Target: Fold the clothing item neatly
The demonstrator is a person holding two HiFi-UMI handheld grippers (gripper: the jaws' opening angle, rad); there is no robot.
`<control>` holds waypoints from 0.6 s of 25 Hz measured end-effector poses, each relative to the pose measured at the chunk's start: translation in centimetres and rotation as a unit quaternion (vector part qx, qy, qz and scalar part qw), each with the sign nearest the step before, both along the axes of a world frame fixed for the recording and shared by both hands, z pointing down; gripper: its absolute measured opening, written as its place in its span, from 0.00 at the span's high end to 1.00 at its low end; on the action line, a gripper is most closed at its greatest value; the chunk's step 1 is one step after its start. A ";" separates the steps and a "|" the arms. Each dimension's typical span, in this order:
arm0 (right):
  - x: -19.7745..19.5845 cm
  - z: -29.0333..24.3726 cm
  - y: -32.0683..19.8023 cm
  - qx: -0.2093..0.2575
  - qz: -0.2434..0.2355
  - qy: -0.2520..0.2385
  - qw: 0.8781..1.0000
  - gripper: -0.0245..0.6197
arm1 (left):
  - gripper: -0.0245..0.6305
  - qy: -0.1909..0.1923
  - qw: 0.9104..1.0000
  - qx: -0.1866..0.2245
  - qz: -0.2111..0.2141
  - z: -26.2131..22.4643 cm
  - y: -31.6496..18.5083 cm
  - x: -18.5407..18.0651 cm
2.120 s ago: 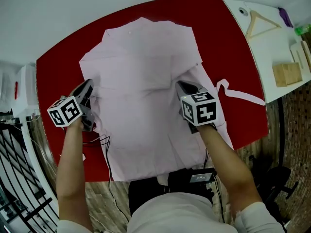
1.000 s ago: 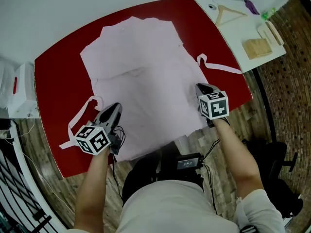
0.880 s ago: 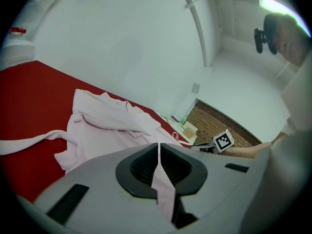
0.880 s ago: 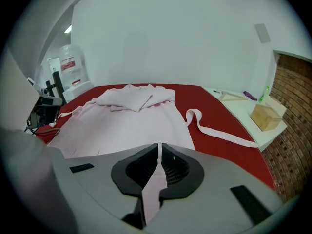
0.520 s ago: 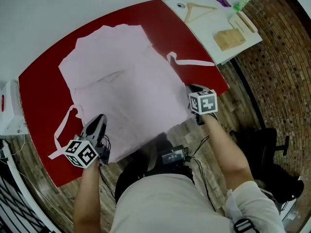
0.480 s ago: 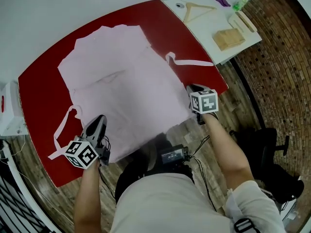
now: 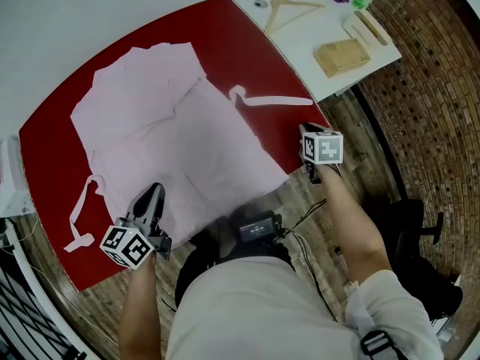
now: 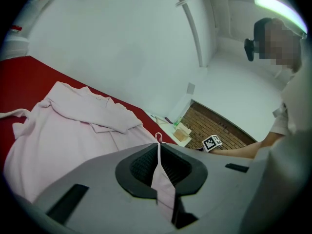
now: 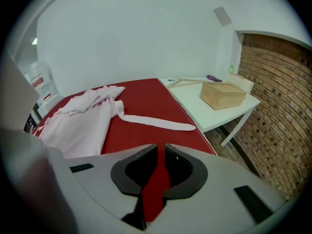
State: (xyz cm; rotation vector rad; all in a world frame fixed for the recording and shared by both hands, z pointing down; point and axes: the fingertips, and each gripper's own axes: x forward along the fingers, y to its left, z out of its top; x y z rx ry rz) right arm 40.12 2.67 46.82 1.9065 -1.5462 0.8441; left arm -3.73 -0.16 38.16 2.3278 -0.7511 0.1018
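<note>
A pale pink garment (image 7: 172, 141) lies spread flat on the red table (image 7: 45, 148), collar at the far end. One long tie (image 7: 274, 100) trails off to the right and another (image 7: 79, 208) loops to the left. My left gripper (image 7: 156, 191) is at the near hem, shut, and a thin fold of pink cloth (image 8: 160, 179) stands between its jaws (image 8: 158, 152). My right gripper (image 7: 306, 132) hangs at the table's near right corner, clear of the garment (image 9: 83, 121). It (image 9: 161, 152) is shut, with only red tabletop showing through the slit and the right-hand tie (image 9: 156, 122) ahead of it.
A white side table (image 7: 315, 28) stands at the right with a wooden hanger (image 7: 285, 7) and a wooden box (image 7: 341, 55), also the box (image 9: 222, 94). A black device (image 7: 257, 227) with cables hangs at my waist. Brick floor lies right of the tables.
My right gripper has moved right, off the garment's hem to the table's corner. My left gripper has stayed at the near hem. The head view has swung, so the table sits further left.
</note>
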 end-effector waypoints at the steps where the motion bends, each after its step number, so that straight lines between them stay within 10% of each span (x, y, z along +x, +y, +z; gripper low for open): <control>1: 0.8 0.2 -0.2 0.001 0.006 -0.006 1.000 0.92 | 0.93 -0.002 1.000 -0.003 0.000 0.1 0.1 0.8; 15: 9.6 3.0 -4.5 0.050 0.123 -0.100 0.986 0.79 | 0.93 -0.029 0.999 -0.030 -0.002 1.0 0.8 7.5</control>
